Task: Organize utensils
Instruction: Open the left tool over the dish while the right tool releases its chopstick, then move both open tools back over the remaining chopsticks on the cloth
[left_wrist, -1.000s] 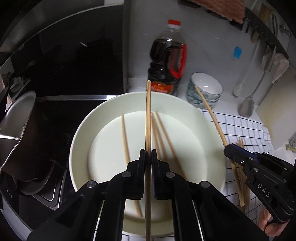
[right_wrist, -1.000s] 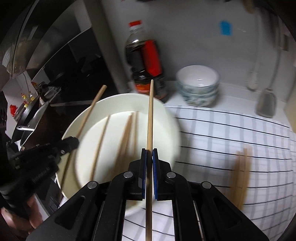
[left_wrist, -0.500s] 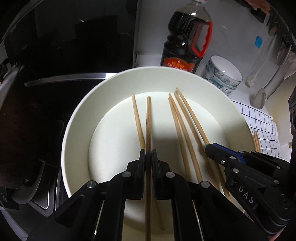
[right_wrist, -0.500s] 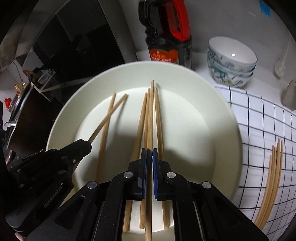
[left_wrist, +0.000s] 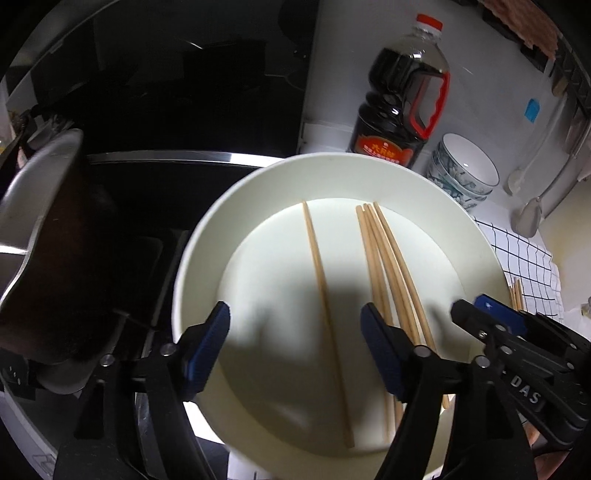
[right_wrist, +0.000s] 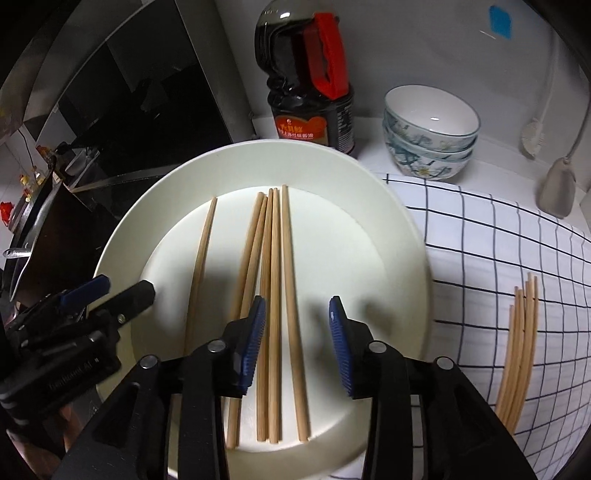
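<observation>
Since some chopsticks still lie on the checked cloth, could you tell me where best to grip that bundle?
Take the chopstick bundle near its middle, from above, fingers either side across its width. The sticks lie flat and side by side on the checked cloth, fanning apart at their far tips, so the middle gathers them best.

Dim, hard shadows, fisheye-warped dark edges.

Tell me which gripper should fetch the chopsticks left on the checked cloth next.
Right, probably. The loose chopsticks lie on the cloth on the right gripper's side. The left gripper hangs over the plate's far side. Both grippers' jaws are opening, gripping nothing.
</observation>
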